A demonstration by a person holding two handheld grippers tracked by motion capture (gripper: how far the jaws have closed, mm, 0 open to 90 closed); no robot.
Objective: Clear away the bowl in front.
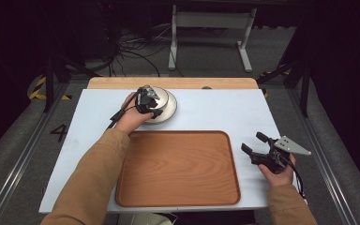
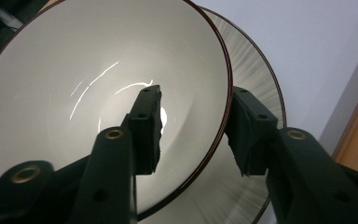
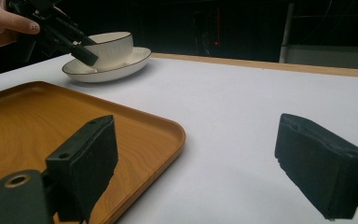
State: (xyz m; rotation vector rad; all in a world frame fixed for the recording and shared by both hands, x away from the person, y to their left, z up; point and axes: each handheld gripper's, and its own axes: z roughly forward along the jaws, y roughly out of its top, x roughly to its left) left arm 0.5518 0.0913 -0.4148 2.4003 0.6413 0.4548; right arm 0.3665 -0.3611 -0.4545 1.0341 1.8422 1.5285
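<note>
Glazed ceramic, slick and breakable: you're straddling the bowl (image 2: 98,88) rim with left gripper (image 2: 193,133) jaws unclenched.

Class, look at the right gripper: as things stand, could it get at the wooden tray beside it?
Probably yes. The right gripper hovers open just off the wooden tray, whose near edge lies bare, with only white table between them.

Tray (image 1: 178,168) fills near centre; bowl (image 1: 165,104) on plate (image 1: 170,114) blocks far left; table (image 1: 225,108) right side open.
</note>
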